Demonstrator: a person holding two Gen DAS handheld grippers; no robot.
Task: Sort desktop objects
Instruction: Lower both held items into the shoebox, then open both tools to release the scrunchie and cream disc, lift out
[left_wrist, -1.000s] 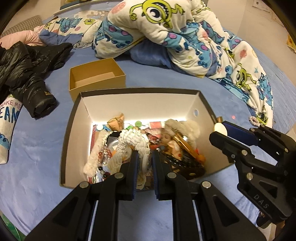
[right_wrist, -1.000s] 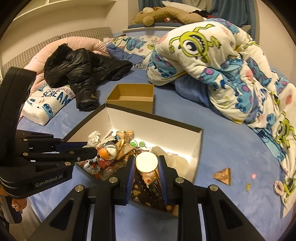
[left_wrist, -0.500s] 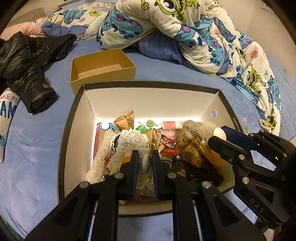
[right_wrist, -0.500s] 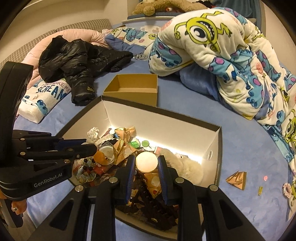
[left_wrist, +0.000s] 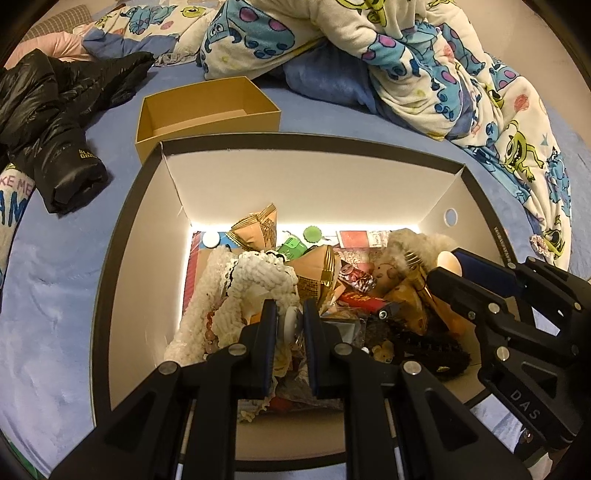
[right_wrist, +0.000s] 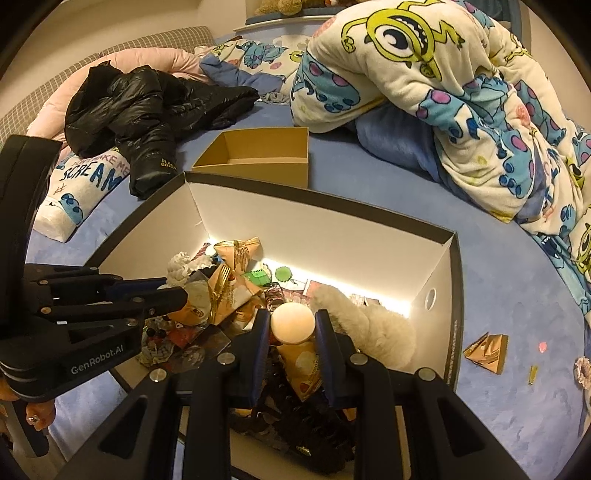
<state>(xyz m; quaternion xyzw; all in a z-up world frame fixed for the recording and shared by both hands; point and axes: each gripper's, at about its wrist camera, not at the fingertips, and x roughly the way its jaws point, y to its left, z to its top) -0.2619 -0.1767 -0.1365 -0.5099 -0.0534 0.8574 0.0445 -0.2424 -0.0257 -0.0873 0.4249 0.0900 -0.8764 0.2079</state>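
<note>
- On a blue bedspread (right_wrist: 406, 206) stands a large black-rimmed cardboard box with white inner walls (left_wrist: 110, 295), open at the top and full of mixed small clutter.
- Behind it, just beside its far rim, sits a small empty tan cardboard box (left_wrist: 207, 107), also open.
- Left gripper (left_wrist: 290, 325): over the near side of the large box, pointing steeply down. Jaws narrow, clamped on a thin white disc-like piece (left_wrist: 290, 321) seen edge-on between the pads; cannot tell what it is.
- Right gripper (right_wrist: 291, 328): over the right part of the large box. Jaws partly closed, pads pressed on either side of a cream round cap-shaped object (right_wrist: 292, 322).
- Each gripper shows in the other's view, side by side above the box.
- Box contents, as far as legible: white crocheted knit item (left_wrist: 258, 280) toward the left, gold-and-tan folded paper pieces (left_wrist: 258, 227), small green plastic item (left_wrist: 291, 248), fluffy cream fur piece (right_wrist: 362, 325) at the right wall, dark bristly item (left_wrist: 417, 343) near the front.
- Outside the box, right side, on the bedspread: one gold folded paper triangle (right_wrist: 487, 350), apart from the box wall.
- Background: black puffer jacket (right_wrist: 147, 107) at the left, cartoon-monster print duvet (right_wrist: 461, 92) heaped at the right, white printed pillow (right_wrist: 81, 188) under the jacket's sleeve.
</note>
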